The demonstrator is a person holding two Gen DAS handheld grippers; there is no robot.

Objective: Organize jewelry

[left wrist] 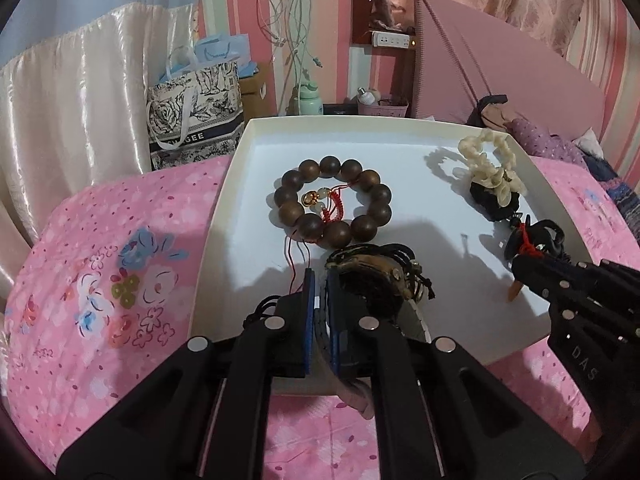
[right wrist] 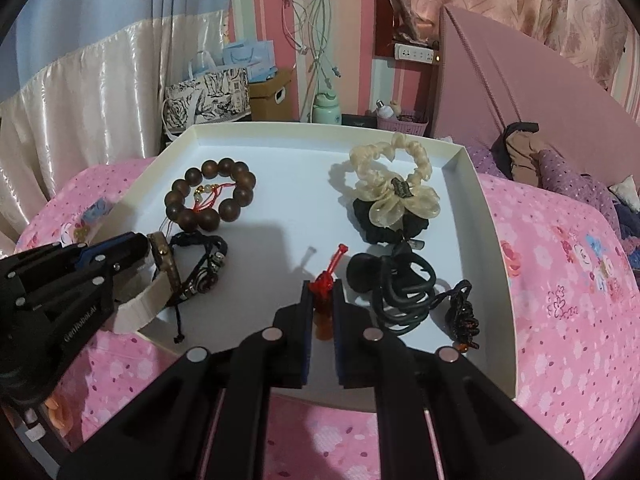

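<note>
A white tray (left wrist: pixel 236 168) (right wrist: pixel 496 216) lies on a pink bed. In it are a brown wooden bead bracelet (left wrist: pixel 332 204) (right wrist: pixel 210 196), a cream scrunchie (left wrist: pixel 490 164) (right wrist: pixel 394 184) on a black one, black hair ties (right wrist: pixel 400 288), and a black braided bracelet (right wrist: pixel 204 272). My left gripper (left wrist: pixel 318 280) (right wrist: pixel 136 250) is shut on the white strap of a watch (left wrist: pixel 372 280) (right wrist: pixel 160 276) at the tray's near left. My right gripper (right wrist: pixel 322 300) (left wrist: pixel 520 260) is shut on a red-knotted amber pendant (right wrist: pixel 324 296) (left wrist: pixel 528 246) just above the tray floor.
A pink floral bedspread (left wrist: pixel 100 280) surrounds the tray. Behind it stand a printed shopping bag (left wrist: pixel 196 116), a green bottle (left wrist: pixel 310 100), hanging cables and a pink headboard (left wrist: pixel 500 68). Clothes lie at the right (right wrist: pixel 528 152).
</note>
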